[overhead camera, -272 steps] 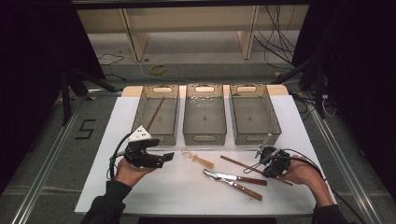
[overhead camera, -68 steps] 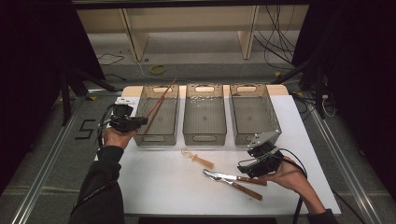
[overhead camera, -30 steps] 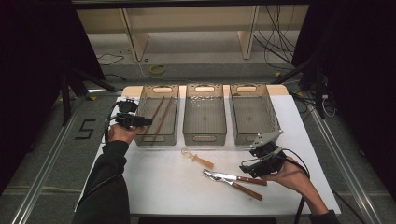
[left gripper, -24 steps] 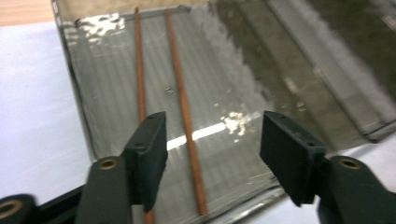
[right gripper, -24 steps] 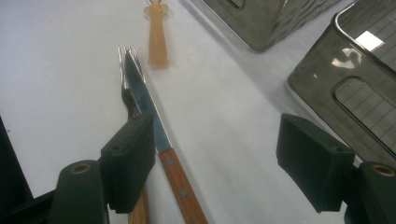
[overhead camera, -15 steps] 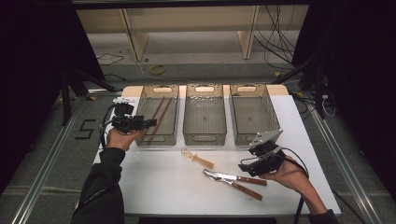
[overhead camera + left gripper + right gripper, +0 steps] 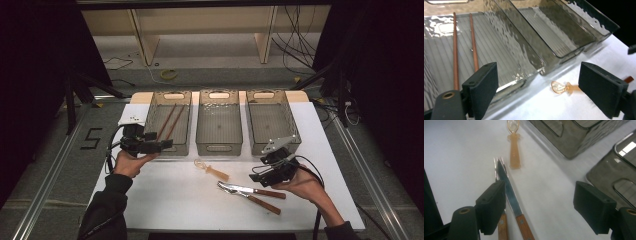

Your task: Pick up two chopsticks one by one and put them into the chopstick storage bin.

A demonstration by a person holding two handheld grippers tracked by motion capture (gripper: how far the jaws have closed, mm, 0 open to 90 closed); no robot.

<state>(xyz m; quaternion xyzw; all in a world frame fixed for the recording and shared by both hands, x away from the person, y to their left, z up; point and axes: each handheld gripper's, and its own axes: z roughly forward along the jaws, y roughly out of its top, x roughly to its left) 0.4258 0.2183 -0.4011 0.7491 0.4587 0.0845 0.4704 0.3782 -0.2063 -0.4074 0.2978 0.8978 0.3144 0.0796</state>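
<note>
Your right gripper [image 7: 261, 176]: you hold it low over the white table [image 7: 165, 200], near its front edge; its two black jaws stand wide apart with nothing between the pads, and in the right gripper view the left pad [image 7: 491, 206] hangs just above the cutlery handles.
Cutlery nearest you: one steel knife with a wooden handle [image 7: 252, 190] and one steel fork with a wooden handle [image 7: 255, 199] lie side by side on the table, touching or nearly so, just left of your right gripper; the fork tines and knife tip point away from you in the right gripper view [image 7: 499, 166].
Small spoon: one translucent orange plastic spoon [image 7: 212, 170] lies alone on the table between your two hands, just in front of the middle bin.
Your left gripper [image 7: 162, 145]: you hold it level at the front left corner of the left bin; its jaws have just been opening and now stand far apart, with nothing between them.
Bins: three smoky clear plastic bins stand in a row across the far half of the table, left [image 7: 186, 127], middle [image 7: 220, 145] and right [image 7: 295, 131].
Chopsticks: two reddish-brown wooden chopsticks [image 7: 170, 122] lie side by side on the floor of the left bin, free of your jaws.
</note>
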